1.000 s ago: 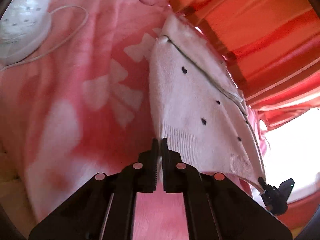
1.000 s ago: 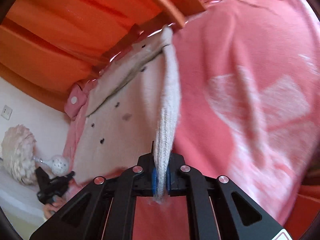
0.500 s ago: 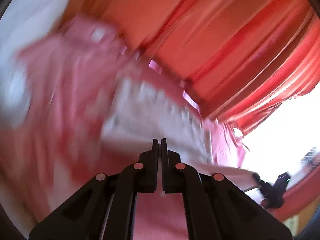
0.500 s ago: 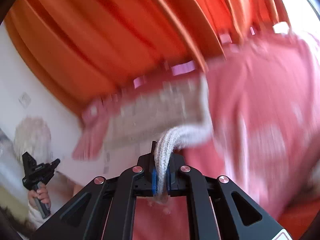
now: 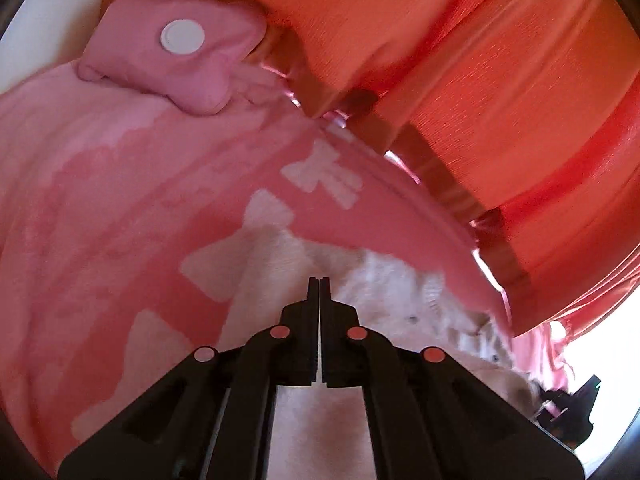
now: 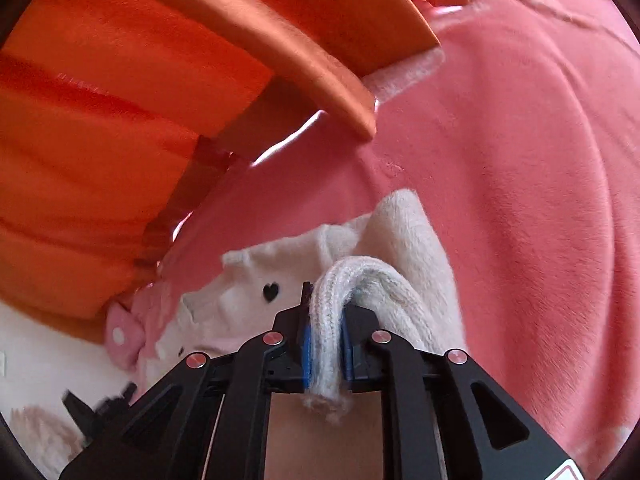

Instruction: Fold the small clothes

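My left gripper [image 5: 319, 280] has its jaws pressed together; no cloth visibly pinched between the tips. The white sweater [image 5: 384, 280] lies bunched on the pink blanket [image 5: 120, 200] directly ahead of and beneath it. My right gripper [image 6: 325, 300] has just been opening its jaws, yet the ribbed hem [image 6: 326, 320] sits between the blue pads, looping forward over the heap. Orange curtain [image 6: 120, 120] beyond.

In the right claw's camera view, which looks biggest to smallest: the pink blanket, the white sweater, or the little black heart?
1. Pink blanket, filling most of the right side.
2. White sweater, though it is nearer the camera, which flatters it.
3. Black heart, tiny.
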`<state>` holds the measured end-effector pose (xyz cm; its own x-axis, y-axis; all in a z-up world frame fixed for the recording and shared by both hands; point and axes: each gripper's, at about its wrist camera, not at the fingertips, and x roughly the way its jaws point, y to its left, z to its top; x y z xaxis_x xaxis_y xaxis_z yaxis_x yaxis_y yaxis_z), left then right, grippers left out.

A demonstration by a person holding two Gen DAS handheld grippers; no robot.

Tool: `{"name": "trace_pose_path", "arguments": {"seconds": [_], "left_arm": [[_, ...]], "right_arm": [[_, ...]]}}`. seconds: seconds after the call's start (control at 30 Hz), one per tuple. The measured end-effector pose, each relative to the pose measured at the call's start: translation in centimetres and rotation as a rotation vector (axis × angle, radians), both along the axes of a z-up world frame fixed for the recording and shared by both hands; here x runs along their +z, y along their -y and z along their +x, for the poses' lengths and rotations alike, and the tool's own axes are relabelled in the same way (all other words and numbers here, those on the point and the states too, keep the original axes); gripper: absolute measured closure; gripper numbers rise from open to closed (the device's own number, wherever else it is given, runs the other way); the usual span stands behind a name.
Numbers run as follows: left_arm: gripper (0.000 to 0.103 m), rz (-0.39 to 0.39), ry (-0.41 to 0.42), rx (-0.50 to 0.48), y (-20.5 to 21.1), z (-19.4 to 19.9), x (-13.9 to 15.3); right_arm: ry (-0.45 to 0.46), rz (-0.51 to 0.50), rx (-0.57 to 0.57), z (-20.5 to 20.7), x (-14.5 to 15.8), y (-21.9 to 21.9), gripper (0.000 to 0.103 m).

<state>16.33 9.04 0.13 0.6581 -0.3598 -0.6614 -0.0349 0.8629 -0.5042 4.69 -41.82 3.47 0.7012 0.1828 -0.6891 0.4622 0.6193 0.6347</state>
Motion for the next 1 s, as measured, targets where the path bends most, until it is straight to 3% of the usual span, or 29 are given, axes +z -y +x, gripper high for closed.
{"name": "trace_pose_path", "arguments": {"seconds": [0.03, 0.1, 0.13, 0.17, 0.23, 0.3, 0.37, 0.53, 0.6, 0.63, 0.67, 0.73, 0.8, 0.93, 1.0], "left_arm": [[0.103, -0.002, -0.026, -0.018, -0.2, 0.4, -0.4], [0.101, -0.019, -0.001, -0.05, -0.4, 0.5, 0.0], [0.094, -0.013, 0.02, -0.031, -0.8, 0.1, 0.6], [0.076, -0.025, 0.041, -0.027, -1.1, -0.1, 1.0], [0.052, -0.054, 0.047, -0.03, -1.1, -0.1, 1.2], [0.05, -0.055, 0.029, -0.076, -0.1, -0.1, 0.9], [0.046, -0.022, -0.003, -0.117, 1.2, 0.1, 0.3], [0.047, 0.036, -0.094, -0.171, 3.2, 0.7, -1.6], [0.065, 0.064, -0.106, -0.177, 3.5, 0.8, -1.8], [0.092, 0.094, -0.112, -0.178, 3.6, 0.9, -1.9], [0.093, 0.101, -0.114, -0.179, 3.5, 1.0, -2.0], [0.095, 0.053, -0.104, -0.16, 2.8, 1.0, -1.7], [0.096, 0.035, -0.057, -0.14, 2.5, 0.9, -0.3], [0.096, -0.044, 0.106, -0.093, 1.4, 0.7, 4.1], [0.096, -0.024, 0.125, -0.064, 1.4, 1.6, 4.5]], "right_arm": [[0.032, 0.008, 0.006, -0.1, 0.8, 0.1, 0.087], [0.113, -0.004, 0.019, -0.8, 2.7, 0.1, 0.077], [0.134, -0.007, 0.021, -1.1, 3.3, 0.2, 0.071], [0.151, -0.011, 0.022, -1.5, 3.8, 0.1, 0.069], [0.169, -0.078, -0.022, -2.3, 4.5, -0.1, 0.045], [0.179, -0.147, -0.05, -2.9, 5.2, -0.3, 0.042], [0.173, -0.146, -0.042, -2.9, 5.3, -0.1, 0.042], [-0.002, -0.2, 0.075, -1.2, 2.8, -1.2, 0.04], [-0.06, -0.246, 0.155, 0.0, 1.5, -2.5, 0.04], [-0.101, -0.29, 0.177, 0.4, 1.0, -3.1, 0.043], [-0.175, -0.352, 0.188, 1.1, 0.1, -3.6, 0.047], [-0.231, -0.377, 0.177, 1.3, -0.4, -3.9, 0.095], [-0.135, -0.321, 0.157, 0.6, 1.0, -3.4, 0.096], [0.223, -0.293, 0.118, -2.0, 7.4, -2.7, 0.097], [0.209, -0.295, 0.056, -2.0, 7.1, -1.5, 0.097]]}}
